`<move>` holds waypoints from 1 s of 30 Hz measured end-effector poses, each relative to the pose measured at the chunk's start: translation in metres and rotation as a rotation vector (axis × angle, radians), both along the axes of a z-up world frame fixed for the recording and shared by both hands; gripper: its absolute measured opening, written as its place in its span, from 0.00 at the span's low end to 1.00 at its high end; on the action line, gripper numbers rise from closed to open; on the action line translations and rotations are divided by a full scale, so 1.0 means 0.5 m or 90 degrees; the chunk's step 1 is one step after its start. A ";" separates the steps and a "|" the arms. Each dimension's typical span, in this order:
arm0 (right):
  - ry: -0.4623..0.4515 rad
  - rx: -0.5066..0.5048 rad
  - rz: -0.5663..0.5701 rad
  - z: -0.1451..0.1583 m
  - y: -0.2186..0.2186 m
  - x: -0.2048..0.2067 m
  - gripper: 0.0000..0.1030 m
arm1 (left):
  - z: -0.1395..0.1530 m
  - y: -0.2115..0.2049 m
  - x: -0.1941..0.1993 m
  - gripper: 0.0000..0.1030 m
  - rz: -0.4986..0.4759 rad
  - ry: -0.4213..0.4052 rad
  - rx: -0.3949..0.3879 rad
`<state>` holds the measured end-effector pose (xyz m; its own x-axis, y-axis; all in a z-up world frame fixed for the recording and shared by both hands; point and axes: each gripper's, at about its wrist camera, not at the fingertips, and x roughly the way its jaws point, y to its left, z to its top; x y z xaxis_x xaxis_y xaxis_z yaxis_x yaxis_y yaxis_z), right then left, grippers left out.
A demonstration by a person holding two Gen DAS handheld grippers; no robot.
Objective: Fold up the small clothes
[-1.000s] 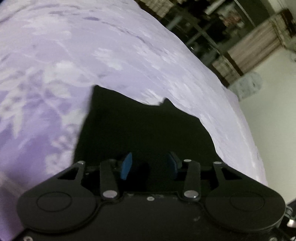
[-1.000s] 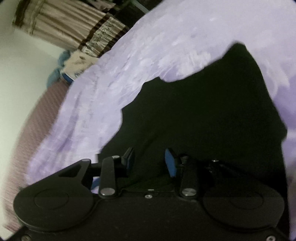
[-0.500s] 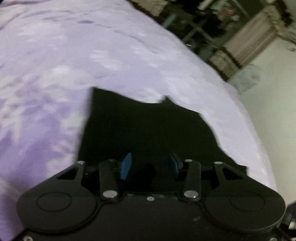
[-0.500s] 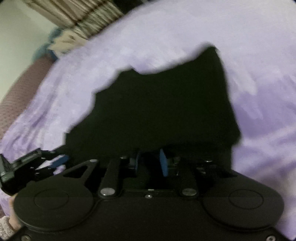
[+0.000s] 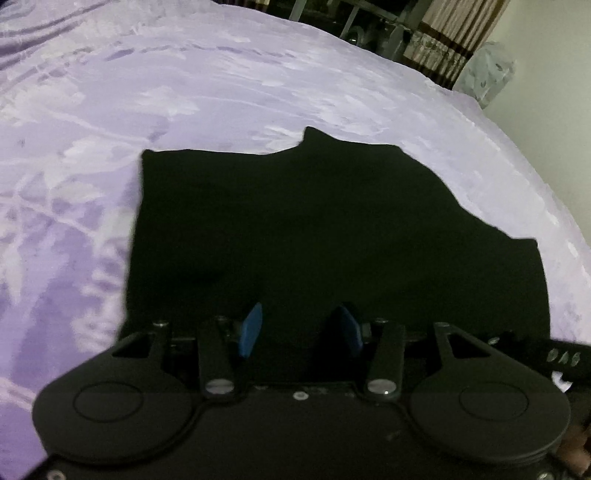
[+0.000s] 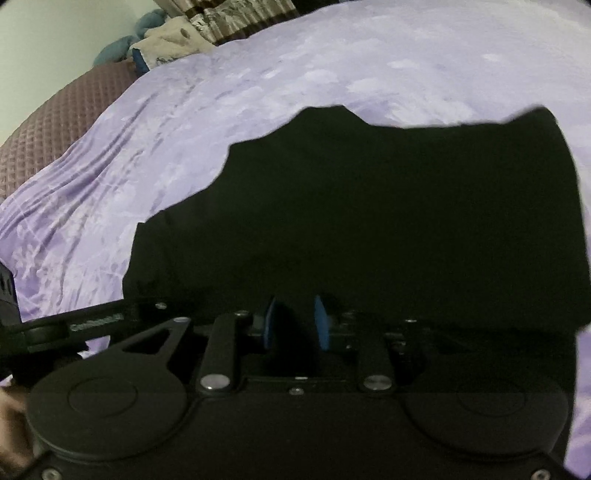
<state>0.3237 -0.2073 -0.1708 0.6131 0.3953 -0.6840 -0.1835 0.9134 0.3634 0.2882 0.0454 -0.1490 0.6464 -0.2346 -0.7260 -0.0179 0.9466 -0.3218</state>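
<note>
A small black garment (image 5: 314, 221) lies spread flat on a lilac patterned bedspread (image 5: 184, 85). It also fills the middle of the right wrist view (image 6: 388, 206). My left gripper (image 5: 299, 328) is low over the garment's near edge with its blue pads apart, holding nothing that I can see. My right gripper (image 6: 295, 325) is over the near edge too, its blue pads closer together with black cloth between them. The left gripper's body (image 6: 55, 328) shows at the left of the right wrist view.
The lilac bedspread (image 6: 258, 85) covers the bed all around the garment. A maroon quilted cover (image 6: 55, 125) and a pile of cloth (image 6: 162, 44) lie far left. Striped curtains (image 5: 454, 40) and dark furniture (image 5: 351, 18) stand behind the bed.
Both grippers have swung round to face the garment squarely, side by side at its near edge. The right pads have drawn closer together. The left pads stay apart.
</note>
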 end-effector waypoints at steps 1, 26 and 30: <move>0.003 0.007 -0.003 -0.003 -0.012 -0.006 0.10 | 0.000 0.006 -0.008 0.47 0.001 0.000 0.008; 0.128 0.142 0.002 0.008 -0.348 -0.537 0.45 | 0.020 0.205 -0.568 0.52 0.072 0.158 -0.275; 0.138 0.145 0.007 -0.006 -0.338 -0.556 0.47 | 0.006 0.195 -0.607 0.53 0.072 0.156 -0.297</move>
